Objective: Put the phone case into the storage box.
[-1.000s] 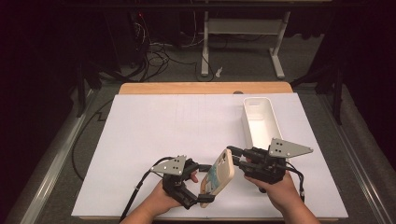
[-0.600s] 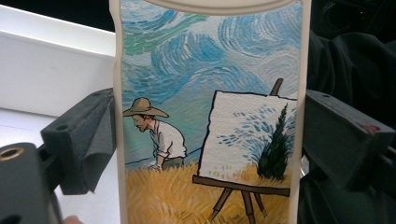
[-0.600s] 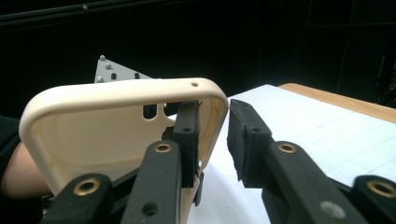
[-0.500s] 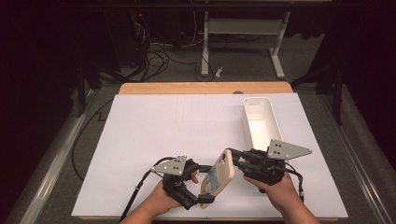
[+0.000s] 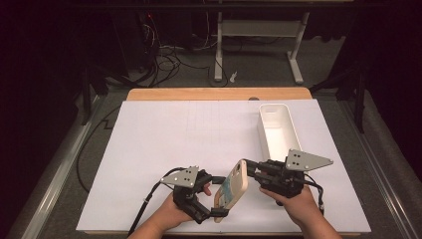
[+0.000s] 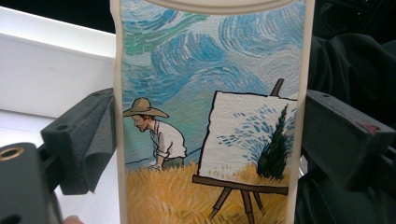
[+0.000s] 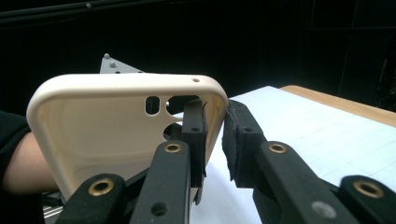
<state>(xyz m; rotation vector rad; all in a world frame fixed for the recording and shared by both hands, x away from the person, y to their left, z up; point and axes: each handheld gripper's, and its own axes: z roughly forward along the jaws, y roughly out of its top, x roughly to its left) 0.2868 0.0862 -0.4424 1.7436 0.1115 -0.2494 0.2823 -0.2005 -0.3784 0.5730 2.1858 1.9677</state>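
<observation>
Closing over the last moment, the right gripper (image 5: 251, 169) now pinches the top edge of the phone case (image 5: 232, 191), one jaw inside its shell. Both hands remain stationary. Left gripper (image 5: 215, 195) clamps the case's long sides, holding it upright above the near table (image 5: 149, 149) edge. Beyond stands a white tray (image 5: 276, 129).

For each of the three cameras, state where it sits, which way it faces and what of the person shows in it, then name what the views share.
High view: above the person's side, facing forward and down on the table; both hands, the left gripper and right gripper show.
Left gripper view: rides the left gripper, facing the phone case's painted back; its jaws clamp the case's two edges.
Right gripper view: rides the right gripper, facing the case's hollow inside; its jaws have just been closing on the side wall; a forearm shows.
Shared: the phone case and the table.
</observation>
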